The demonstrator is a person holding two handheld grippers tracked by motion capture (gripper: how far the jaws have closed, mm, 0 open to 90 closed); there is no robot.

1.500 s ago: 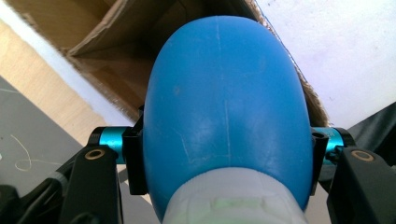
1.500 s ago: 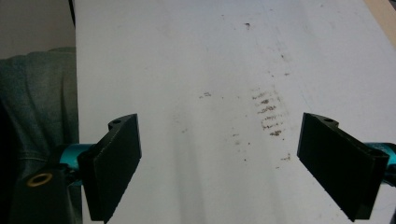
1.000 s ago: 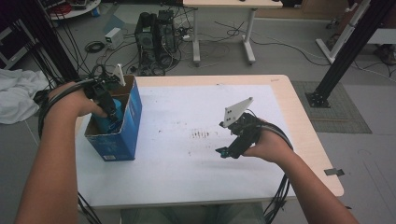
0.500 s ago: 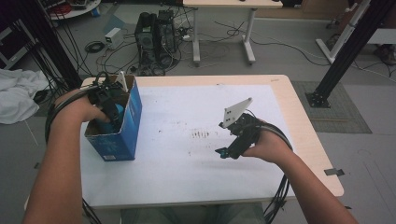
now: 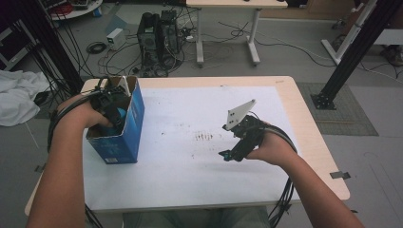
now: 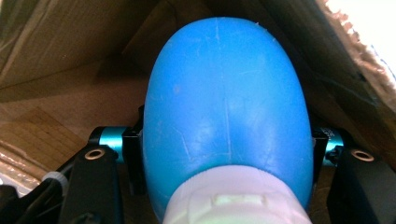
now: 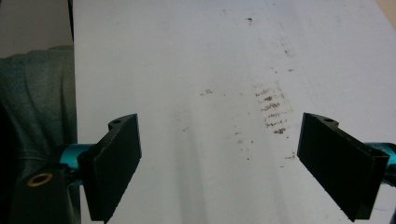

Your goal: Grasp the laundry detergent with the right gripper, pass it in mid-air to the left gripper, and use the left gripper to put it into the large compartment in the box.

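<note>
An open blue cardboard box [image 5: 130, 130] stands at the table's left side. My left gripper [image 5: 112, 113] reaches down into it and is shut on a blue bottle [image 5: 119, 115]. In the left gripper view the bottle's rounded blue body [image 6: 226, 93] sits between the two jaws, its white cap [image 6: 233, 200] nearest the camera, with the box's brown inside [image 6: 51, 51] behind it. My right gripper [image 5: 232, 155] hovers low over the white mat right of centre. It is open, with nothing between its fingers [image 7: 114, 163].
The white mat [image 5: 190, 175] covers most of the wooden table and carries dark scuff marks [image 5: 204, 137] near the middle. Beyond the table, a computer tower [image 5: 157, 35] and cables lie on the floor; a white cloth [image 5: 16, 99] lies at far left.
My left hand has shifted only slightly inside the box, still gripping the bottle. The right hand has stayed still.
</note>
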